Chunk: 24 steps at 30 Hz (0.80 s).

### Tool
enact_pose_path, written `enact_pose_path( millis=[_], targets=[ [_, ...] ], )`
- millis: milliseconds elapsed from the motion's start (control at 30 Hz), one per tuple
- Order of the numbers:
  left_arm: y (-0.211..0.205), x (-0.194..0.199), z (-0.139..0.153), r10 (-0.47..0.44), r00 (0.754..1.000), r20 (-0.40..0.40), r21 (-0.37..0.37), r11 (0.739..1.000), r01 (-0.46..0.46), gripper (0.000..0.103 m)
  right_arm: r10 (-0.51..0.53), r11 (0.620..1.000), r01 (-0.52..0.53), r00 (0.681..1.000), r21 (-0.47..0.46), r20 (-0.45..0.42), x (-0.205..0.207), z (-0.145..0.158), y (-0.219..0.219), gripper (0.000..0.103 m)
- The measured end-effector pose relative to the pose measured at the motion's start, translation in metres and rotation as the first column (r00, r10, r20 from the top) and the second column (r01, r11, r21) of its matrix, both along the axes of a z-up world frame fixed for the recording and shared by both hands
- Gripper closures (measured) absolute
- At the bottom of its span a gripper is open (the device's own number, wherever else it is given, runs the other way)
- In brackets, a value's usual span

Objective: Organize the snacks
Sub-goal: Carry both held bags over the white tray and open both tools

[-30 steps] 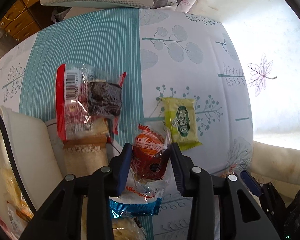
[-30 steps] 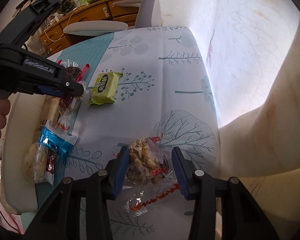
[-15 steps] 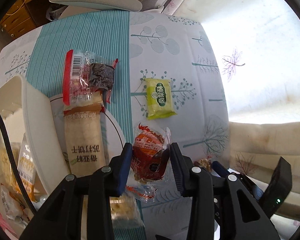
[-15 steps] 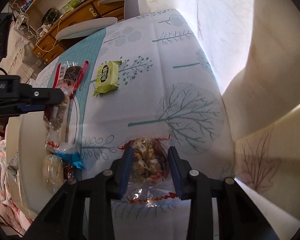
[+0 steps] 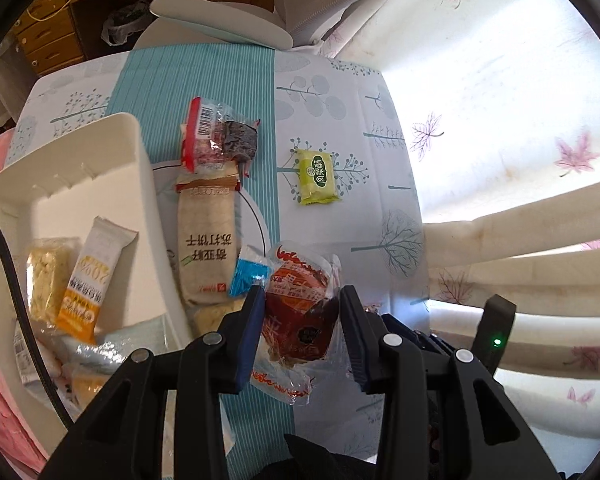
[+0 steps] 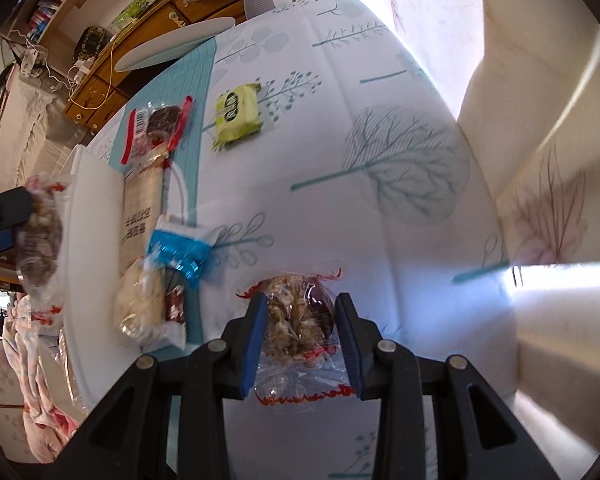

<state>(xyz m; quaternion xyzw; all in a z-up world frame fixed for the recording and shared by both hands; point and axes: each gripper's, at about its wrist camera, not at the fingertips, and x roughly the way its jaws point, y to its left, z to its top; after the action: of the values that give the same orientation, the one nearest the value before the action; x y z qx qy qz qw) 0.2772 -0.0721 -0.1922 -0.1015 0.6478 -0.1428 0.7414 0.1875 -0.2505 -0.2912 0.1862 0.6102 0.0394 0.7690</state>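
Note:
My left gripper (image 5: 302,300) is shut on a red-orange wrapped snack (image 5: 300,312) and holds it above the table, to the right of the white bin (image 5: 100,148). My right gripper (image 6: 300,308) is shut on a clear bag of nutty snack (image 6: 296,320), lifted over the tablecloth. The left gripper with its snack shows at the left edge of the right wrist view (image 6: 40,232). On the table lie a green packet (image 5: 316,176), a long beige cracker pack (image 5: 206,240), a red-edged dark cake pack (image 5: 216,140) and a small blue packet (image 5: 250,270).
The white bin holds several snacks, among them an orange-white bar (image 5: 90,276) and a pale yellow bar (image 5: 46,276). A tree-patterned tablecloth (image 6: 380,160) covers the table. A chair (image 5: 220,20) and wooden drawers (image 6: 140,40) stand beyond the far edge. Pale cushions (image 5: 520,240) lie on the right.
Both grippers have risen and pulled back with their snacks held. The left gripper has shifted toward the white bin, whose inside now shows.

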Motion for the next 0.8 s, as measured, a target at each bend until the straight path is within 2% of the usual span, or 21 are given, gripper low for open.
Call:
enact_pose_path(
  millis=[100,267,600,800],
  targets=[
    [0.014,-0.011,0.013,0.002,1.0,0.004,-0.037,0.999,-0.002,0.066,-0.003,1.0,0.003,1.0,0.012,0.003,-0.008,0.007,0.009,0.068],
    [0.035,-0.03,0.031,0.004,1.0,0.022,-0.047,0.999,-0.003,0.066,0.007,1.0,-0.008,0.999,0.024,0.048,-0.016,0.031,0.029,0.068],
    [0.087,-0.07,0.062,0.0,0.998,0.067,-0.041,0.999,0.003,0.066,0.003,0.998,-0.012,0.988,0.059,0.157,-0.034,0.085,0.075,0.068],
    [0.124,-0.086,0.068,0.014,0.997,0.074,-0.026,1.0,-0.013,0.066,0.014,0.997,-0.03,0.978,0.073,0.206,-0.048,0.107,0.107,0.068]
  ],
)
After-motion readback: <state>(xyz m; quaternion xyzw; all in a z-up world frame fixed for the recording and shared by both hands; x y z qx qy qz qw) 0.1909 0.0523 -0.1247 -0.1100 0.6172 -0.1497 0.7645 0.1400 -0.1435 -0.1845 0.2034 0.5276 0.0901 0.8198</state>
